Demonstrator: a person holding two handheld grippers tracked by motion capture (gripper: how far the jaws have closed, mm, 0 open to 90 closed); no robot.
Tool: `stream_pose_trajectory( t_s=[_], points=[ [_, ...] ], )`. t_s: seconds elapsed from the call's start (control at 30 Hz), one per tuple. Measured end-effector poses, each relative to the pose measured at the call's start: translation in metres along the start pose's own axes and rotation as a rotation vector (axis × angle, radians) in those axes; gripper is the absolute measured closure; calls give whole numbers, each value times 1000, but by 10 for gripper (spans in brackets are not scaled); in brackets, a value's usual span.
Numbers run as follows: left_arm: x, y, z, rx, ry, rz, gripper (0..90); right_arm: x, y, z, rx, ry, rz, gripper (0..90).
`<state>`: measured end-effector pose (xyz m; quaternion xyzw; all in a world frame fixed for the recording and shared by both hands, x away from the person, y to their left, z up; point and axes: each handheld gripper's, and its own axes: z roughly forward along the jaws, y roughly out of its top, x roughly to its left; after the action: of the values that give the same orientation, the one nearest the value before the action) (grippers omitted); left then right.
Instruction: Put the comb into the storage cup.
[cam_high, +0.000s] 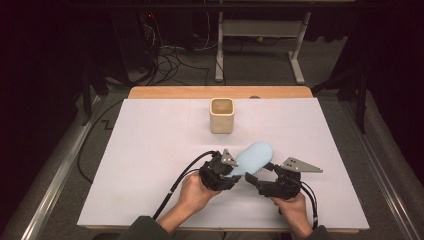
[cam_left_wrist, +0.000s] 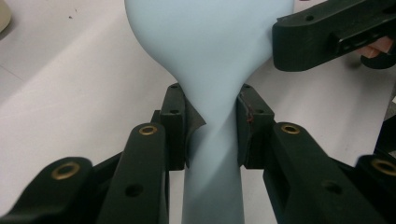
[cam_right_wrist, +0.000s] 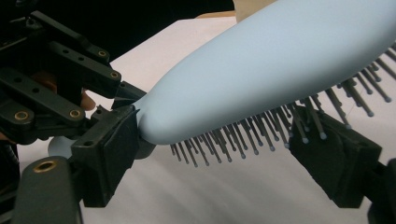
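Note:
A light blue hairbrush (cam_high: 255, 156) is held just above the white sheet, head pointing away to the right and bristles facing down. My left gripper (cam_high: 232, 167) is shut on its narrow neck; in the left gripper view both pads (cam_left_wrist: 176, 126) press the brush (cam_left_wrist: 210, 56) where handle meets head. My right gripper (cam_high: 261, 172) stands open around the head from the right. In the right gripper view one pad (cam_right_wrist: 112, 140) sits beside the rounded end of the brush (cam_right_wrist: 261, 70) and the other lies under the bristle tips (cam_right_wrist: 299, 130) without squeezing them.
A beige square cup (cam_high: 221, 115) stands upright beyond the brush, near the middle back of the white sheet (cam_high: 150, 150). The wooden table edge (cam_high: 220, 92) runs behind it. Cables trail from both grippers toward the person. A metal frame and cables stand on the floor beyond.

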<state>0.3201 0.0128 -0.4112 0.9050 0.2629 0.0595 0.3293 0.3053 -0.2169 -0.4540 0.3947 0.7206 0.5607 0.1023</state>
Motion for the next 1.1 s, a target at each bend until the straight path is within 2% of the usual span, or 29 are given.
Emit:
stream_pose_trajectory(
  t_s=[0.77, 1.1],
  points=[
    [-6, 5, 3, -5, 3, 12, 689, 0, 3, 7, -20, 10, 81, 156],
    [-8, 5, 2, -12, 11, 17, 690, 0, 8, 9, 8, 22, 111, 180]
  ],
)
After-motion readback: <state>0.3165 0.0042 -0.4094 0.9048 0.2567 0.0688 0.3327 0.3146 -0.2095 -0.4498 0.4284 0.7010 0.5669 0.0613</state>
